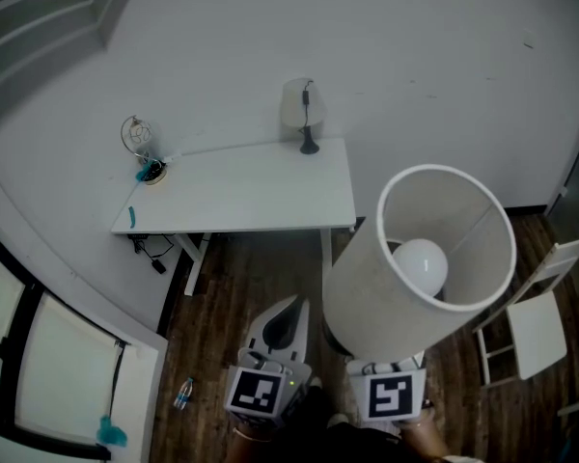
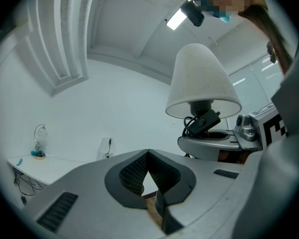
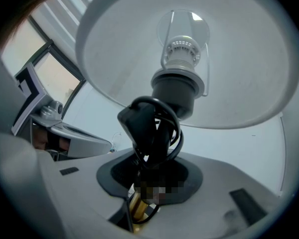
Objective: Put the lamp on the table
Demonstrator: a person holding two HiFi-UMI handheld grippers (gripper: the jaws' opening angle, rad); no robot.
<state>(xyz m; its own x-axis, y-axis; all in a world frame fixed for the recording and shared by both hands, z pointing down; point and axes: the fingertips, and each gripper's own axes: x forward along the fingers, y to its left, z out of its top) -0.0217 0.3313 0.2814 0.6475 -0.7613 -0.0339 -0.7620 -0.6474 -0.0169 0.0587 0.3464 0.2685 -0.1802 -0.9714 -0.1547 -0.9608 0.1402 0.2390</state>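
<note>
I hold a lamp (image 1: pixel 367 297) with a white drum shade and a round bulb (image 1: pixel 422 265) above the wooden floor, right of the white table (image 1: pixel 241 196). My right gripper (image 3: pixel 144 193) is shut on the lamp's brass stem below the socket, with the black cord (image 3: pixel 154 128) coiled just above the jaws. In the head view only its marker cube (image 1: pixel 396 395) shows under the shade. My left gripper (image 1: pixel 288 318) hangs beside it, shut with nothing between its pads (image 2: pixel 139 171). The lamp (image 2: pixel 202 81) shows at the right of the left gripper view.
A small table lamp (image 1: pixel 306 114) stands at the table's back edge, a wire ornament (image 1: pixel 138 135) at its left corner and a teal item (image 1: pixel 131 216) at its front left. Cables (image 1: pixel 154 254) hang under it. A white chair (image 1: pixel 536 326) stands right; a bottle (image 1: pixel 182 394) lies on the floor.
</note>
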